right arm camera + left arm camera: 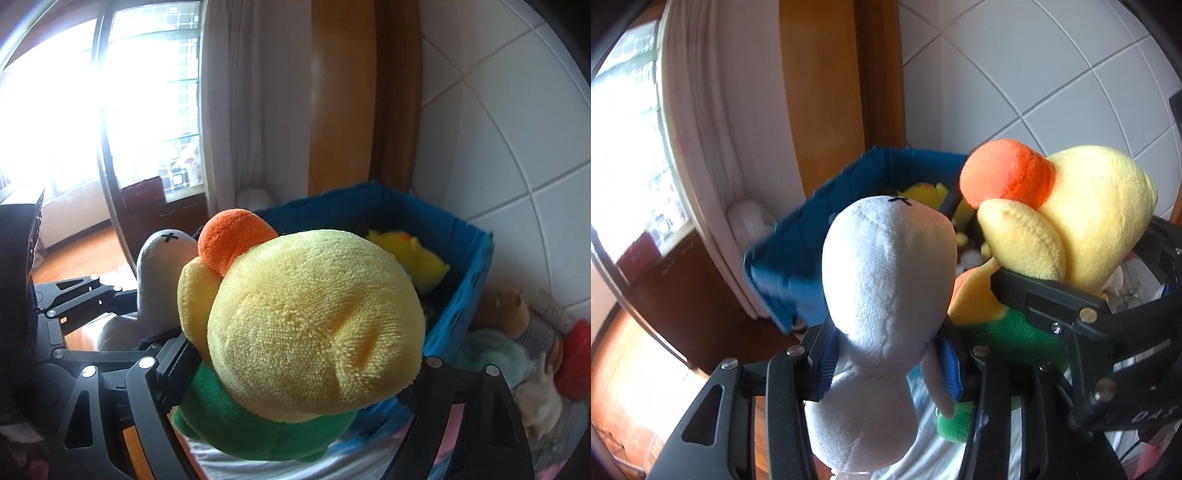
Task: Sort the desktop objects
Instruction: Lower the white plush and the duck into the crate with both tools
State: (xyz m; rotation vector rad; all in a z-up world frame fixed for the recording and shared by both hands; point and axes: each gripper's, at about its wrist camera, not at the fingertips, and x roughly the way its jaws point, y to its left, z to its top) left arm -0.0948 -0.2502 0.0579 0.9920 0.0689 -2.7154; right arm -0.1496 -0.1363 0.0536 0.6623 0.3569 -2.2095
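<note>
My left gripper (886, 363) is shut on a white plush toy (886, 273), squeezing its narrow waist, and holds it in the air in front of a blue storage box (798, 254). My right gripper (295, 373) is shut on a yellow plush toy (314, 321) with an orange nose and green body. It also shows in the left wrist view (1082, 206), just right of the white toy. The white toy appears at the left in the right wrist view (155, 280). The blue box (469, 284) holds a yellow plush (413, 254) and other toys.
A white tiled wall (517, 129) stands behind the box, with a wooden door frame (343, 92) and white curtain (251, 92) to its left. Several plush toys (517, 325) lie to the right of the box. A bright window (74, 92) is at the left.
</note>
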